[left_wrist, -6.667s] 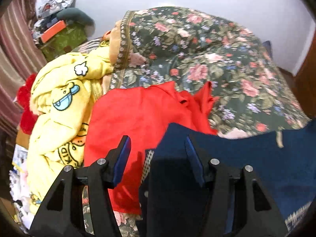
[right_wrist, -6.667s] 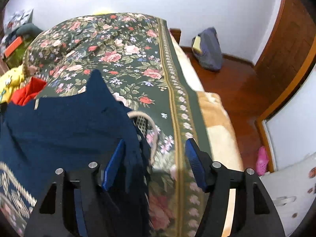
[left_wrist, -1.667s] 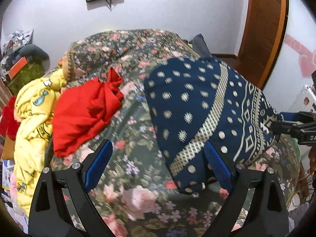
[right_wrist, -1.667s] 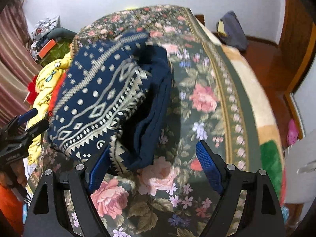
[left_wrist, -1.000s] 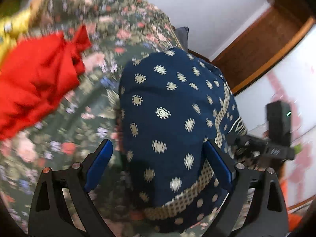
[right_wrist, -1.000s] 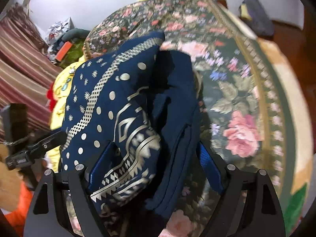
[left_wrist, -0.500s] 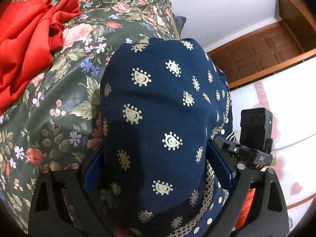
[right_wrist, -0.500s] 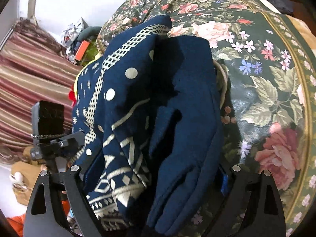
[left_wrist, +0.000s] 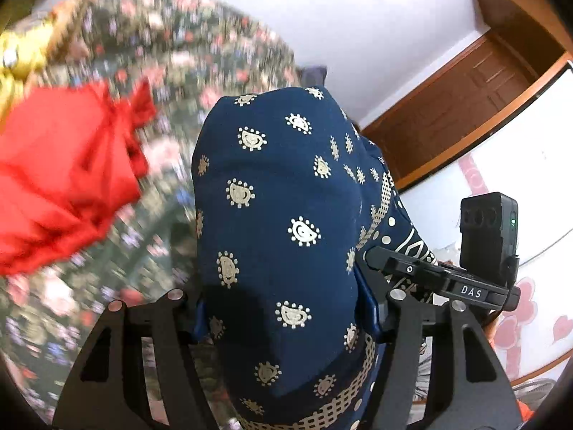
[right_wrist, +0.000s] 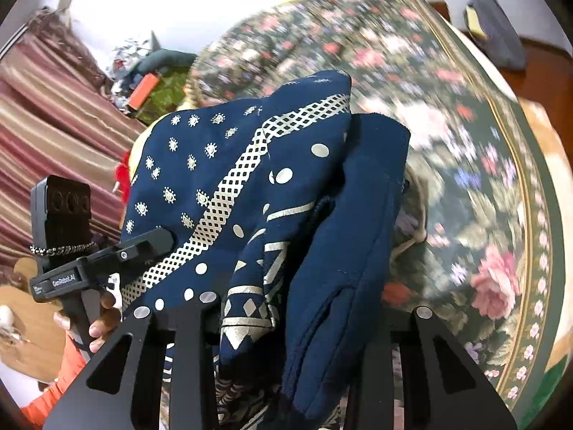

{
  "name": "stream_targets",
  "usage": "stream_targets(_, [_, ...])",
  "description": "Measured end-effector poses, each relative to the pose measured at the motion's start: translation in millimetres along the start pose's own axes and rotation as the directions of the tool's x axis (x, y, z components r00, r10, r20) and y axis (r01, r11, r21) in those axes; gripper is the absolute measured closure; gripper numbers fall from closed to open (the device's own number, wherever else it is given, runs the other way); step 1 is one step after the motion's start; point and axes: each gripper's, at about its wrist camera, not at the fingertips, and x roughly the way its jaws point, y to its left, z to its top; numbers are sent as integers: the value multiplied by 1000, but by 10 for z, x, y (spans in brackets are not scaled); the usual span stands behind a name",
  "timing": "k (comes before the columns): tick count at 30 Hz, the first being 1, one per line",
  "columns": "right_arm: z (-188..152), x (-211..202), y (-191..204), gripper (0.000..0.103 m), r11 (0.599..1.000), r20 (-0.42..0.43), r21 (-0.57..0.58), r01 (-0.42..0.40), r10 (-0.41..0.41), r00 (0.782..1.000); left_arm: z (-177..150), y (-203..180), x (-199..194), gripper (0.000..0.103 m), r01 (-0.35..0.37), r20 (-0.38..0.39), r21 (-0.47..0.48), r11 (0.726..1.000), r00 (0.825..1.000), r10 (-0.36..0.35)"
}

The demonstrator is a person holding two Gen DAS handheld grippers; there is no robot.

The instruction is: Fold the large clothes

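Navy garment (left_wrist: 283,236) — soft folded bundle, gold-printed — hung above the floral bedspread (left_wrist: 107,236), clamped at opposite ends: left gripper (left_wrist: 284,315) and right gripper (right_wrist: 286,322) had just closed onto it. Half a second earlier it rested lower, jaws wider. Only the right view showed the plain inner layer and the person's hand (right_wrist: 102,317); the left showed red cloth (left_wrist: 61,179).

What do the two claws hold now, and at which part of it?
Both hold the folded navy garment: the left claw and right claw have just closed on its near end, one at each side.
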Motion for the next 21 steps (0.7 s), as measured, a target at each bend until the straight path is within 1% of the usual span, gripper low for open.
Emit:
stream_targets(4, [249,-85,403,72,997,58,-69,-30,34,998,232,6,-529,39,-23,87,37,999,996,20])
stream_targets(6, [396,-63,669,72,993,81,-111,-36,45,996,376,67,-805,39,-48,133,47,998,990,41])
stream_targets(7, [401,-66,728,72,992,87,-123,-41,52,995,434,103,-901,39,-57,148,49,997,988,49])
stream_targets(8, [497,-18,875,72,989,97,-142,-50,65,993,506,155,-1021,39,-68,166,50,996,984,59])
stream_targets(11, [677,162,1147,72,982,113,-177,-70,91,989,672,379,-1287,39,-98,205,43,994,975,87])
stream_targets(14, [856,423,1371,72,977,110,-196,-84,107,988,838,685,-1398,39,-117,223,8,993,968,112])
stream_targets(16, [953,594,1443,72,976,102,-199,-87,109,989,926,905,-1370,39,-126,222,-18,992,967,127])
stream_targets(19, [1105,941,1516,72,978,77,-193,-83,99,992,1015,1288,-1325,39,-133,199,-74,988,969,145])
stream_targets(21, [1199,1244,1516,72,981,43,-182,-69,78,996,1097,1579,-1167,39,-134,164,-128,983,974,154])
